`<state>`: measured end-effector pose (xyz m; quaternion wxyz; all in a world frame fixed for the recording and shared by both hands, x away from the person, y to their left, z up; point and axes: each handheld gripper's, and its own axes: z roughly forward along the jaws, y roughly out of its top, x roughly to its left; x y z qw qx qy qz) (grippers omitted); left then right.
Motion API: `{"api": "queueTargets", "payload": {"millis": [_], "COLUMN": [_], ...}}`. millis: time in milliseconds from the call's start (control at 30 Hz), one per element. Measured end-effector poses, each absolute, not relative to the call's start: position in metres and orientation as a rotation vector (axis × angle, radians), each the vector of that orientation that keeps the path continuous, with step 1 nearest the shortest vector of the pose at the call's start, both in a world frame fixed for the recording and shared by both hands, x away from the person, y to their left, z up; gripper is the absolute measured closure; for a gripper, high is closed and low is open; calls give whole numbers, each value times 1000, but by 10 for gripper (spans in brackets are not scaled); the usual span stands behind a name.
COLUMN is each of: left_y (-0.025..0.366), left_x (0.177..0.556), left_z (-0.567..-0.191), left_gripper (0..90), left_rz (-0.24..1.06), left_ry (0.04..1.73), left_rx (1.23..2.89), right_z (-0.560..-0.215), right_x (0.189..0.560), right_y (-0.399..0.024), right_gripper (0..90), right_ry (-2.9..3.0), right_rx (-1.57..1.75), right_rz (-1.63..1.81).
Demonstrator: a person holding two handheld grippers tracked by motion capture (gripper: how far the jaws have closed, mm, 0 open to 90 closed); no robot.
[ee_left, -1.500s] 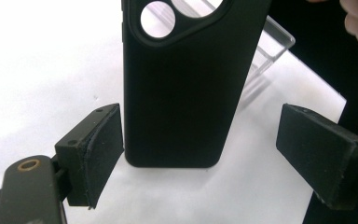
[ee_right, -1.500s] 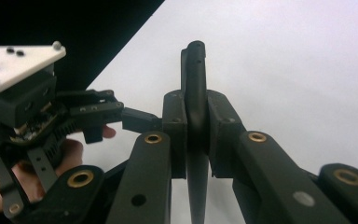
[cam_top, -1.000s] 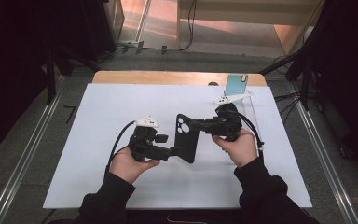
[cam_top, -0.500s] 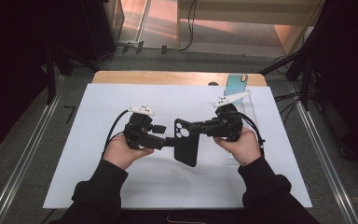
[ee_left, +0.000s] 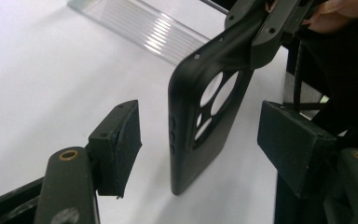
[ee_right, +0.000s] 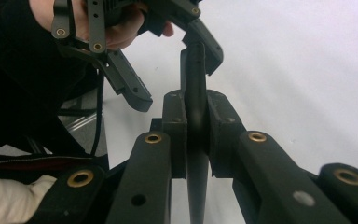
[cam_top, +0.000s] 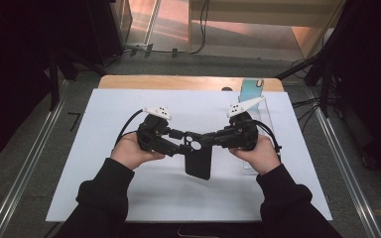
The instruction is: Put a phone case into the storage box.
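- The right claw [ee_right: 196,126] was clamped tight on the matte black soft-plastic phone case [cam_top: 198,161], with both pads pressed flat against the case's thin wall near its camera cut-outs.
- The case hung edge-on between the two hands over the middle of the white-covered counter [cam_top: 104,198], cut-out end up. Whether its lower corner touched the sheet I couldn't tell.
- The left claw [cam_top: 185,145] stood part-way open with one pad on each side of the case. Its jaws had just been closing, but the left gripper view showed clear daylight between each pad and the case (so no second grip yet).
- Done so far, by my reading: the case was picked up, turned upright and presented to the other hand, with the left claw already lined up around its side edge.
- Left to do, as I judged it: the left claw had to finish closing on the case. Only then could the right one let go or shift its hold.
- At the far right of the counter a pale teal slab, probably a phone [cam_top: 252,90], leaned untouched and well apart from both hands. A clear ribbed plastic holder [cam_top: 259,126] lay just behind the right hand [cam_top: 258,153].
- If the case was meant for that phone, none of the fitting had begun, so I put the job at an early-to-middle stage.
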<state>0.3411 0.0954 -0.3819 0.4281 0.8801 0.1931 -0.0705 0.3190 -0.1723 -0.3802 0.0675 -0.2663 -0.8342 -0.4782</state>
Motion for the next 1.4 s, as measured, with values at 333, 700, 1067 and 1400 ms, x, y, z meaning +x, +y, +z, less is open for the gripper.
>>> {"api": "queueTargets", "payload": {"millis": [333, 700, 1067, 1400], "left_y": [91, 95, 99, 112], "left_x": [340, 338, 339, 343], "left_z": [-386, -389, -385, -376], "left_gripper": [393, 715, 762, 761], "left_rz": [-168, -300, -347, -287], "left_ry": [416, 384, 406, 554], "left_rx": [2223, 2195, 2181, 2159], "right_z": [-380, -381, -379, -379], "right_x": [318, 315, 316, 315], "right_y": [-169, -166, -170, -175], "right_gripper": [777, 773, 500, 280], "right_ry": [-2502, -2518, -2473, -2501], "right_rx": [-731, -643, -728, -866], "right_rz": [-1446, -1459, -1554, -1618]}}
